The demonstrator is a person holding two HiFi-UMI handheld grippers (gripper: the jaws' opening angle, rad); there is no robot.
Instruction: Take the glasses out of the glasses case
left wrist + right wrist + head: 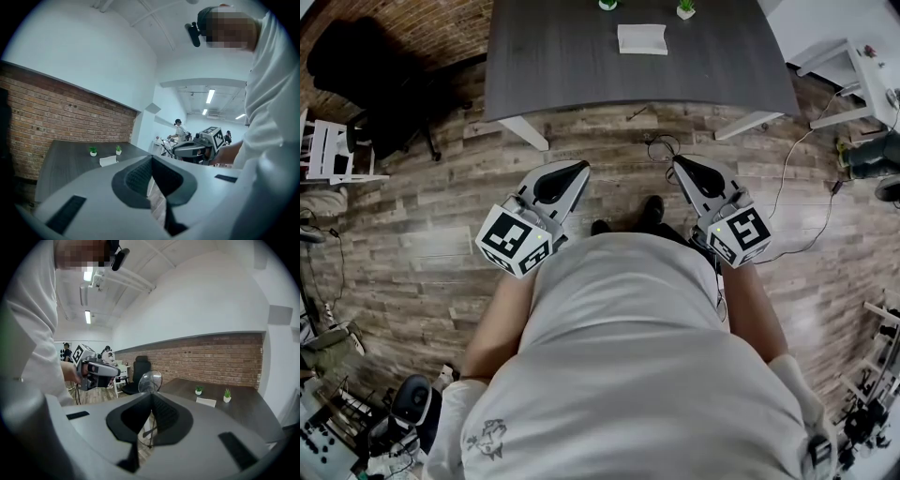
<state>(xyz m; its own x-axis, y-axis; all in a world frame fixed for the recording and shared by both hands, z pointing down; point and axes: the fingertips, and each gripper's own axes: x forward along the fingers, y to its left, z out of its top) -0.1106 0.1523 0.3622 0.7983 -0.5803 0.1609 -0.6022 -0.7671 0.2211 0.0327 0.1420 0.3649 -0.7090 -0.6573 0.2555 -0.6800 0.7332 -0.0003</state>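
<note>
Head view: left hand-held gripper (pixel 575 171) and right hand-held gripper (pixel 683 165) hang clenched and empty, short of the counter (pixel 572 70). What appears to be the white glasses case (pixel 642 38) lies by its far edge, probably light and rigid, best pinched across its width.

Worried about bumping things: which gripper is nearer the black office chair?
Left. The left gripper is on the same side as the black office chair, though well apart from it; the right gripper is beyond the left one, farther from the chair.
</note>
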